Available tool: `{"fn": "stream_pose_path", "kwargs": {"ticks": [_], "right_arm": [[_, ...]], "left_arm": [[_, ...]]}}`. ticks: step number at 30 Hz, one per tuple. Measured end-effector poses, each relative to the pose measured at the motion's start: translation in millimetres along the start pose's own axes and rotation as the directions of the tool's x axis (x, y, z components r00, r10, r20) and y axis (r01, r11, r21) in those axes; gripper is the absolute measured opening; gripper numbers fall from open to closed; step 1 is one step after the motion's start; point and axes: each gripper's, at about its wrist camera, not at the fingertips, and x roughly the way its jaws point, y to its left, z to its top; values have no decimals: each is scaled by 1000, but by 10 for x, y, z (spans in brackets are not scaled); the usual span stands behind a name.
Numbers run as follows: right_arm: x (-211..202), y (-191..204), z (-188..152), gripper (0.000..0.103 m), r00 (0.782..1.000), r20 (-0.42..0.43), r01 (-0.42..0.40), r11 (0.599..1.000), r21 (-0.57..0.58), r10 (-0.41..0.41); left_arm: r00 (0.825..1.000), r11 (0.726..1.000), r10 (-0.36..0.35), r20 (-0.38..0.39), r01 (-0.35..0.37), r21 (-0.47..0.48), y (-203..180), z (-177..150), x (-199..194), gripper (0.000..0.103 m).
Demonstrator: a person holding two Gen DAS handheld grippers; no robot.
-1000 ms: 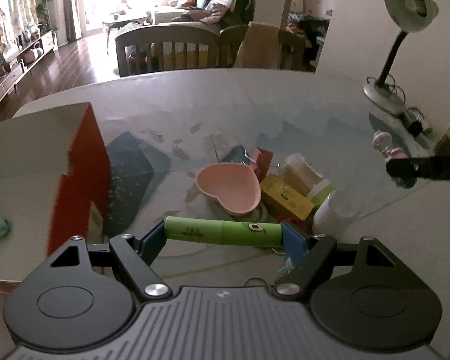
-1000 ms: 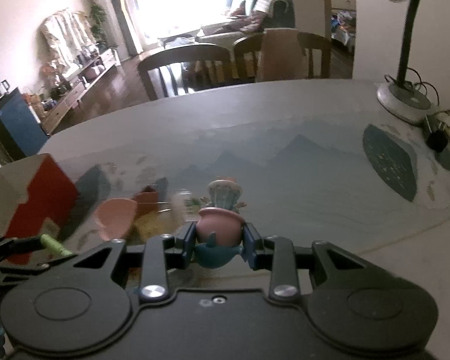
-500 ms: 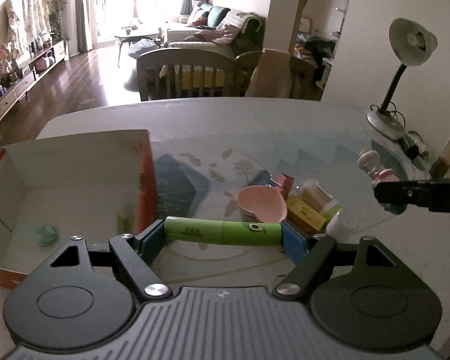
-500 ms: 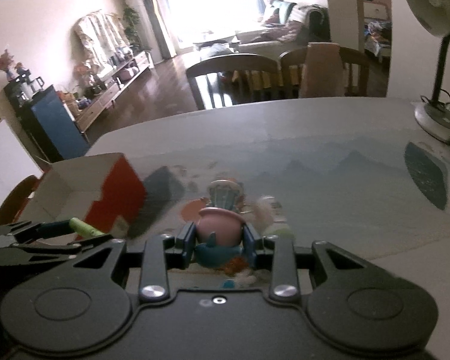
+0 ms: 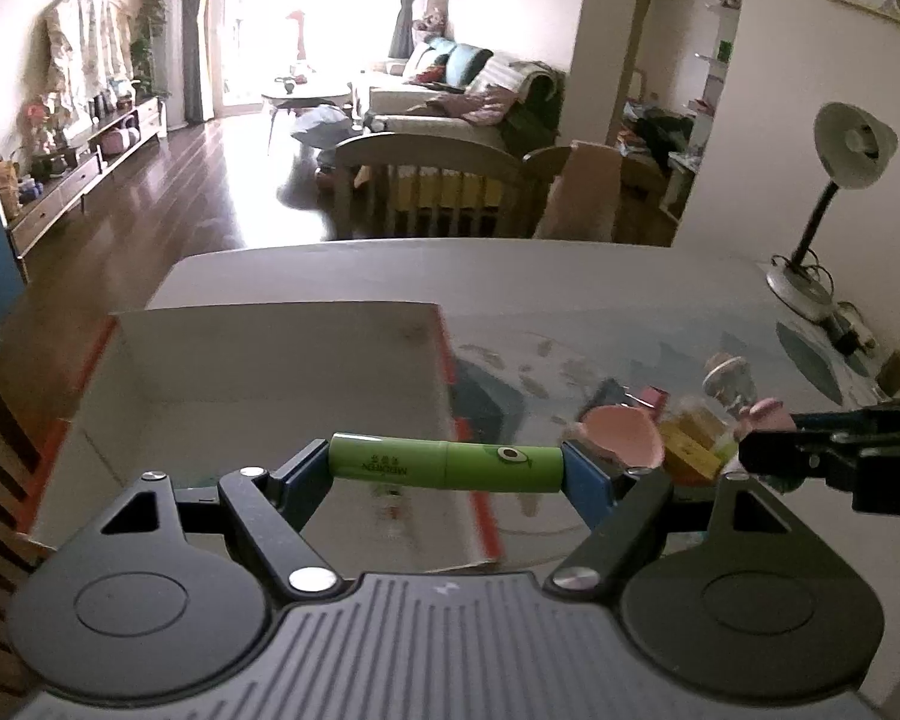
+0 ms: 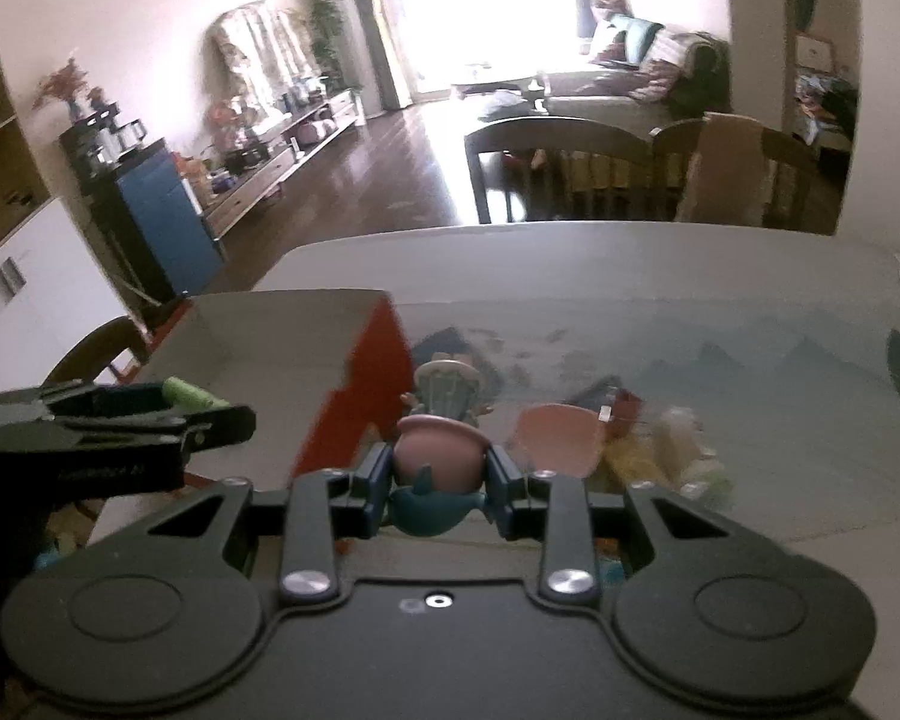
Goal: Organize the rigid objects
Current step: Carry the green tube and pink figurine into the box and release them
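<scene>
My left gripper (image 5: 447, 468) is shut on a green tube (image 5: 444, 467), held crosswise above the near right part of an open red cardboard box (image 5: 270, 372) with a pale inside. My right gripper (image 6: 438, 474) is shut on a small pink and teal toy figure (image 6: 438, 462), held above the table just right of the box (image 6: 366, 372). The left gripper with the tube (image 6: 189, 394) shows at the left of the right wrist view. The right gripper with the toy (image 5: 750, 408) shows at the right of the left wrist view.
A pink heart-shaped dish (image 5: 624, 435), a yellow packet (image 5: 687, 450) and other small items lie on the glass-topped table (image 5: 570, 276) right of the box. A desk lamp (image 5: 834, 192) stands at the far right. Chairs (image 5: 438, 180) stand behind the table.
Both grippers have moved left and up with their loads. The left gripper went from over the table beside the box to over the box; the right gripper came closer to the box.
</scene>
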Motion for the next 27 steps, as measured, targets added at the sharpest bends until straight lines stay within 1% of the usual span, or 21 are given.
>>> {"fn": "stream_pose_path", "kwargs": {"ticks": [8,15,21,23,24,27], "right_arm": [[270,583,88,33,999,-7,-50,996,-67,50],[642,1009,136,33,997,-43,-70,991,-110,66],[1011,1289,165,33,996,-74,-61,985,-161,49],[1112,1339,165,33,996,-84,-56,985,-163,43],[1172,1350,168,33,995,-91,-50,985,-164,36],[1351,1357,157,33,993,-116,-32,985,-169,12]], "left_arm": [[999,999,37,-6,-37,-16,520,-37,-76,82],[997,998,66,-29,-67,-21,967,-23,-7,82],[995,997,77,-65,-78,-11,1239,114,269,82],[994,997,81,-73,-81,2,1295,182,392,82],[994,997,80,-79,-80,7,1331,166,445,82],[992,997,79,-99,-80,2,1399,251,616,82]]}}
